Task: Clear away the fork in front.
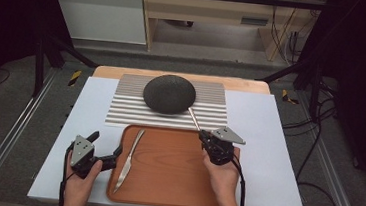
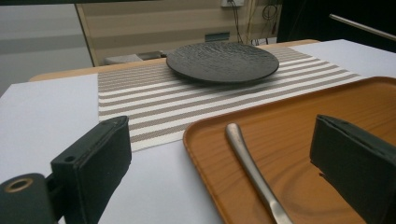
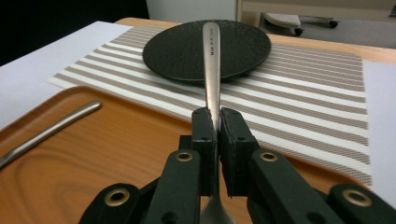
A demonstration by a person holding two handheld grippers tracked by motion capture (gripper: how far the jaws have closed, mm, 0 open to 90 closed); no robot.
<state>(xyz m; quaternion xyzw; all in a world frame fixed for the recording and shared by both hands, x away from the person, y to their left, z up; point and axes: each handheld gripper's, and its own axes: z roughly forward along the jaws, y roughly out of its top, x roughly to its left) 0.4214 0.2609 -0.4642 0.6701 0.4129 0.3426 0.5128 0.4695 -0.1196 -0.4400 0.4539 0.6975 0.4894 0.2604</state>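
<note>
Two utensils are showing: a knife [image 1: 129, 161] lying on the wooden tray [image 1: 173, 192], and a steel utensil [image 3: 211, 70] whose stamped lettering is too small to read. The right gripper [image 3: 216, 122] is clamping that utensil's handle, which is pointing over the one black plate [image 1: 169, 94] on the striped placemat [image 1: 120, 110]. The left gripper [image 1: 104, 149] is gaping wide and holding nothing, its jaws straddling the tray's left rim near the knife.
</note>
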